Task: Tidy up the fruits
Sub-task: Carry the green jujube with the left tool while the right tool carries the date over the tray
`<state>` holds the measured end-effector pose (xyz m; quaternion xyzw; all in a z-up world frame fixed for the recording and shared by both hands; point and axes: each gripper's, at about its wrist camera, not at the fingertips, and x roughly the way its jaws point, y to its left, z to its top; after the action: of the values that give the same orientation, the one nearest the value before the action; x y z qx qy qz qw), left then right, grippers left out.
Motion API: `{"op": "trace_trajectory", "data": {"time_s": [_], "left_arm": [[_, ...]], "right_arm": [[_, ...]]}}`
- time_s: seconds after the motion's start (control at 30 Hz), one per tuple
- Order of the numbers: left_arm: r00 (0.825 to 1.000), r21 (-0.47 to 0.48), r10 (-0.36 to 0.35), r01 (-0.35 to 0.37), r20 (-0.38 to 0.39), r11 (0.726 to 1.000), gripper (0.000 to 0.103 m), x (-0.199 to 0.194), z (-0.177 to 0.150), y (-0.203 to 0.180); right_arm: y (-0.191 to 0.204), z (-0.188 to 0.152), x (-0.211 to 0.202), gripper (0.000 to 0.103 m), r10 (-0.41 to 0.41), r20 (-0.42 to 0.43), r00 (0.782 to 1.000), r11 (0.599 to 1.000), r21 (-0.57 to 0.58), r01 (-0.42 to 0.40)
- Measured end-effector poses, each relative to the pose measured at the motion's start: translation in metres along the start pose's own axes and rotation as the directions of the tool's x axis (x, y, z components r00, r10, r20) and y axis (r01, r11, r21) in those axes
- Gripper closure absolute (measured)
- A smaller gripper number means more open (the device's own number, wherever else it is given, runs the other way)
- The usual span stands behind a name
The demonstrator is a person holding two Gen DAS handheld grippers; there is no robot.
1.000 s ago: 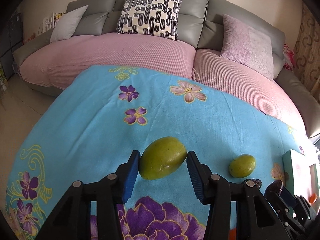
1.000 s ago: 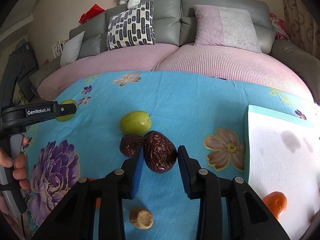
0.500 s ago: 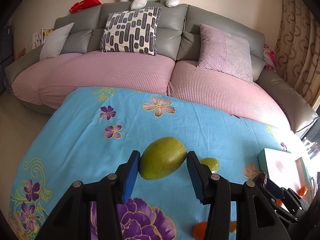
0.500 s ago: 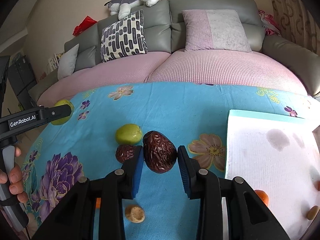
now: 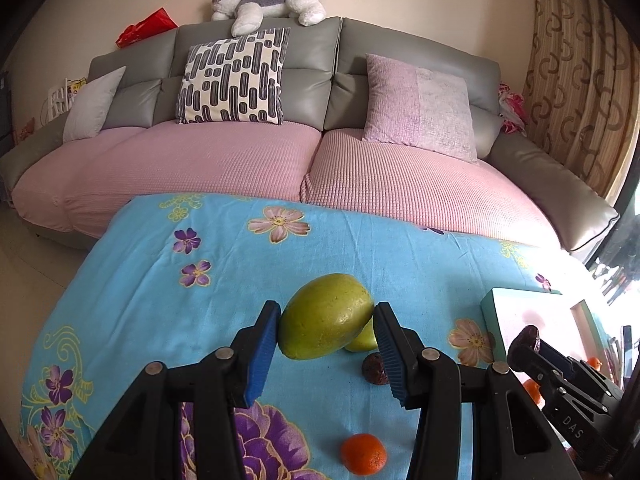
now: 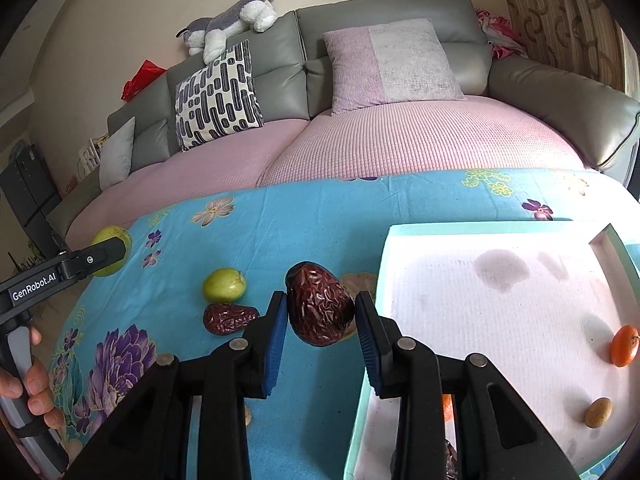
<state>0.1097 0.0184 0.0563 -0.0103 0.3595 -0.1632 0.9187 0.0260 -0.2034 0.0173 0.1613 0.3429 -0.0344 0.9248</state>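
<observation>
Both grippers are carrying fruit right now. The left hand-held gripper (image 5: 326, 330) is pinching a big green mango (image 5: 326, 316) between its blue pads, holding it up above the flowery blue cloth on the tabletop (image 5: 168, 300). The right hand-held gripper (image 6: 321, 314) is squeezing a wrinkly dark red date (image 6: 320, 304) and hovering just beside the near left edge of the white tray (image 6: 480, 312).

The tray is already holding a small orange fruit (image 6: 624, 345) and a little brown one (image 6: 597, 412) near its right side. A small green fruit (image 6: 224, 285) and another date (image 6: 230, 319) are lying on the cloth, touching or nearly so, and an orange one (image 5: 363, 456) is sitting nearer the left gripper.

My guess is the date is going into the tray next. I'd be carrying it well clear over the raised rim, lowering until it's almost resting on the liner, then opening slowly so it isn't rolling into the others. The mango is rounder and heavier-looking, so I'd be keeping that grip level and setting it in an open patch
</observation>
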Motion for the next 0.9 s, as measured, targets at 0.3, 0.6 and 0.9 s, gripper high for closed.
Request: {"op": "trace_trajectory", "data": {"time_s": [0.3,0.6,0.9], "left_arm": [[0.998,0.053,-0.049,0.051,-0.028,0.997,0.052,0.007,-0.007,-0.036],[0.985,0.16,-0.158,0.167,-0.069,0.973,0.057,0.01,-0.019,-0.101],[0.981,0.166,-0.136,0.158,-0.139,0.973,0.057,0.03,-0.033,-0.111]], "right_arm": [[-0.04,0.0,-0.013,0.067,-0.106,-0.029,0.994,0.993,0.056,0.108],[-0.099,-0.006,-0.034,0.067,-0.233,-0.067,0.97,0.96,0.142,0.241],[-0.12,-0.01,-0.043,0.067,-0.265,-0.086,0.96,0.947,0.162,0.276]]}}
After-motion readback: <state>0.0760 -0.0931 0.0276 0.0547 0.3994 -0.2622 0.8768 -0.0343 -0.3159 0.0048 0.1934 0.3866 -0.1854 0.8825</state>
